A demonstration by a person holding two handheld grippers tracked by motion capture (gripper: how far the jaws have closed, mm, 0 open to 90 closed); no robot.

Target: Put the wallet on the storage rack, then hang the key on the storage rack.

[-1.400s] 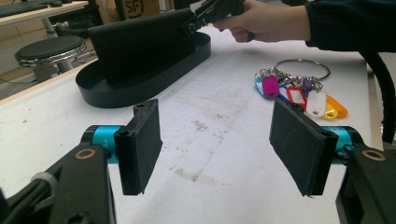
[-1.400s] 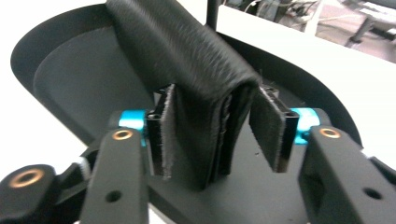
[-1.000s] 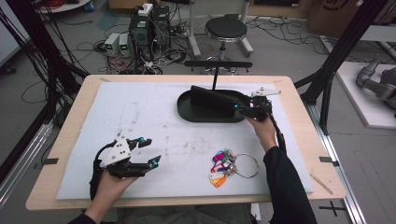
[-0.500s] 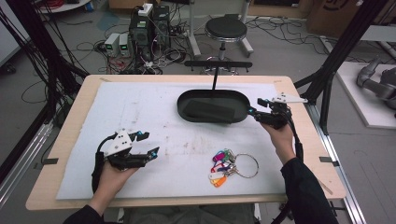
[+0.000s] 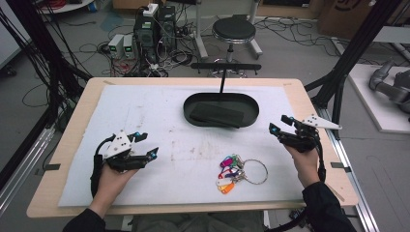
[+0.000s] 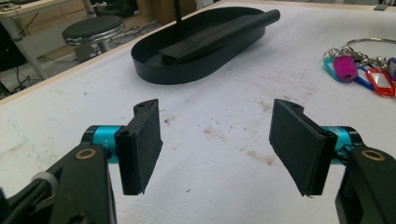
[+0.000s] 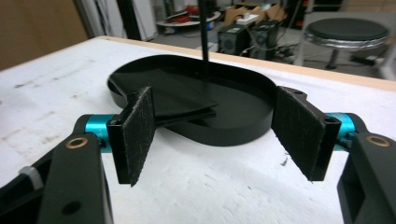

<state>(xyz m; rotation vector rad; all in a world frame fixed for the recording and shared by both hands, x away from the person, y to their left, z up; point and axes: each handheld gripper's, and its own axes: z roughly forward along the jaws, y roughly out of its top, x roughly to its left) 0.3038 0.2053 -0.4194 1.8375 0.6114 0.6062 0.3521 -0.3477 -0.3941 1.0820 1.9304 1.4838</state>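
Note:
A black oval tray [image 5: 253, 112] stands at the far middle of the white mat, with a flat black folded piece [image 5: 216, 114] lying in it. My right gripper [image 5: 279, 123] hovers open to the tray's right, apart from it, nothing between its jaws. In the right gripper view the tray [image 7: 243, 128] and the black piece [image 7: 173, 98] lie just ahead of the gripper [image 7: 217, 135]. My left gripper [image 5: 147, 144] is open at the near left over bare mat. The left gripper view has the gripper [image 6: 219, 144], the tray [image 6: 187, 72] and the piece [image 6: 219, 35] beyond.
A key ring with several coloured tags [image 5: 236, 173] lies on the mat at the near right, also in the left gripper view [image 6: 359, 70]. A thin black post with a crossbar [image 5: 226, 66] rises at the tray's far side. A stool [image 5: 234, 30] stands beyond the table.
My right gripper let go of the black piece, which now lies flat in the tray, and drew back to the right and nearer. The left gripper shifted slightly forward.

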